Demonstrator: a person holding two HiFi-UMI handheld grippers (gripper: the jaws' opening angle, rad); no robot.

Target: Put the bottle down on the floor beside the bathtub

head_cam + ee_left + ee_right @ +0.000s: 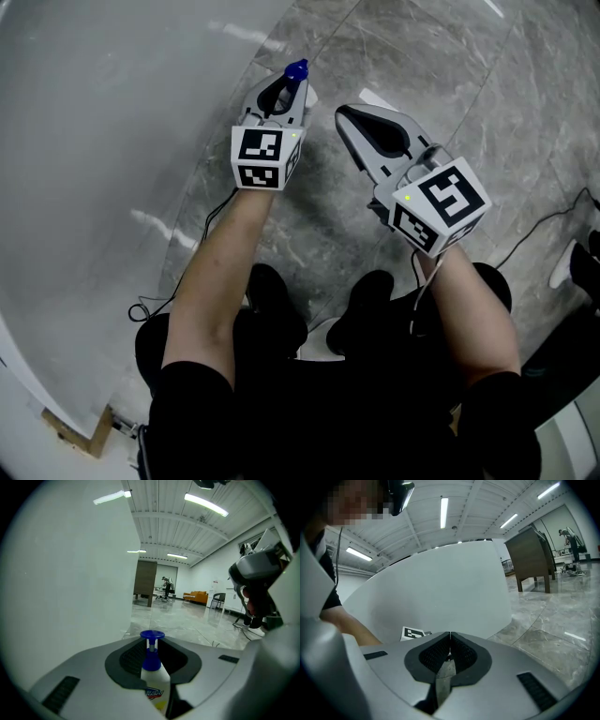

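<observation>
**Head view:** Looking steeply down, the left gripper (292,86) was clamped on a small bottle (296,69). Only the bottle's blue cap showed, poking out past the jaw tips and pointing away from the person. It hung over the grey marble floor (450,75), just beside the curved white wall of the bathtub (103,159). The right gripper (343,113) hung near it on the right, apart from the bottle.

**Left gripper view:** The bottle (154,679) ran straight up the middle of the picture. Its white labelled body was nearest the camera, and its blue cap was uppermost at the jaw tips. Both dark pads pressed on its neck. The bathtub (65,583) filled the left side.

**Right gripper view:** The right gripper (450,635) had its jaws closed together with nothing between them. The bathtub (440,583) curved behind it.
</observation>
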